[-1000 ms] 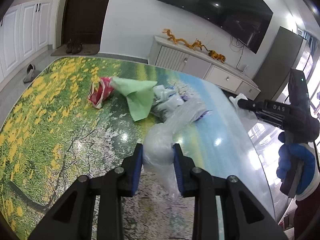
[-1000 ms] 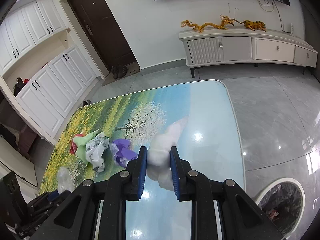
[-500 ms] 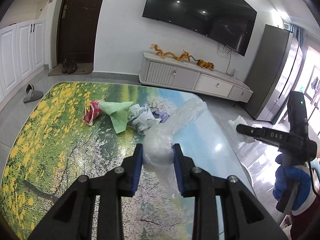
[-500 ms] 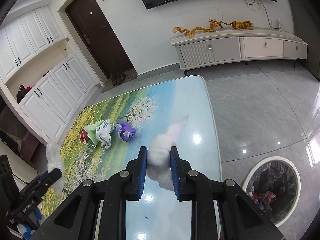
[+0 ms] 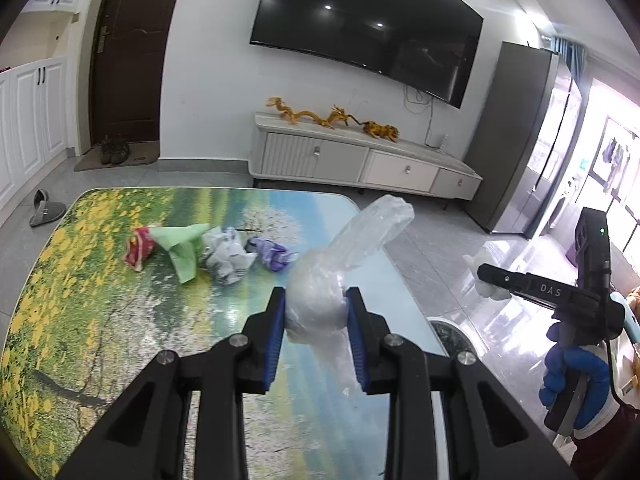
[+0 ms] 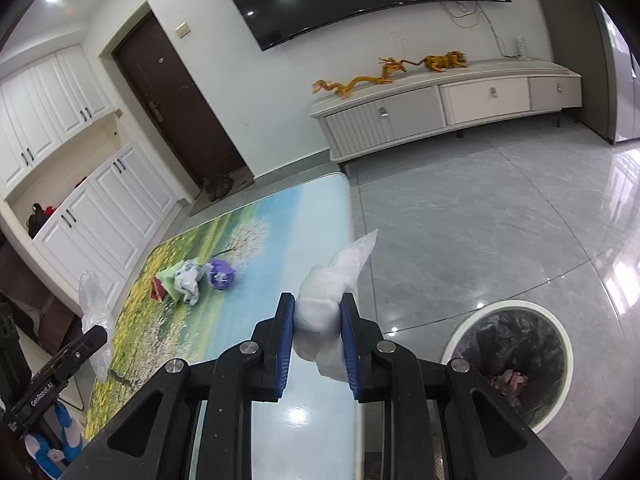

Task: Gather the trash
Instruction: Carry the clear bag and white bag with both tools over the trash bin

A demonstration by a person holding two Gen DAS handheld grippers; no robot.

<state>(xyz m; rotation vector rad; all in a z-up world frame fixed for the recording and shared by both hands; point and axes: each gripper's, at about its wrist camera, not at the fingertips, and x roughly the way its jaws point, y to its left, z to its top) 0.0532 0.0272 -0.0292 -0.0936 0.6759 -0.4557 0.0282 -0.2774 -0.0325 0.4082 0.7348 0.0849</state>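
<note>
- Far left on the worktop (image 5: 100, 320), a cluster of trash still waits: a red wrapper (image 5: 138, 245), a green paper (image 5: 182, 246), a crumpled white bag (image 5: 228, 258) and a purple scrap (image 5: 272, 254), lying close together. These are light, so I judge that a careless sweep could push them off the far edge.
- The left gripper (image 5: 316, 314) is clamped on a clear plastic bag (image 5: 320, 300), held above the worktop. Much of the film stands free above the jaws and a tail hangs below; being slippery, it may slide out during the carry, or catch on the worktop edge.
- The right gripper (image 6: 318, 326) is clamped on a white tissue wad (image 6: 324, 300), over the worktop's edge. Only part of the wad is pinched, so it could tear or drop short.
- The bin (image 6: 508, 312) stands on the floor to the right, its mouth not yet below either load. An early release would land trash on the tiles; both grippers heading there at once could collide.
</note>
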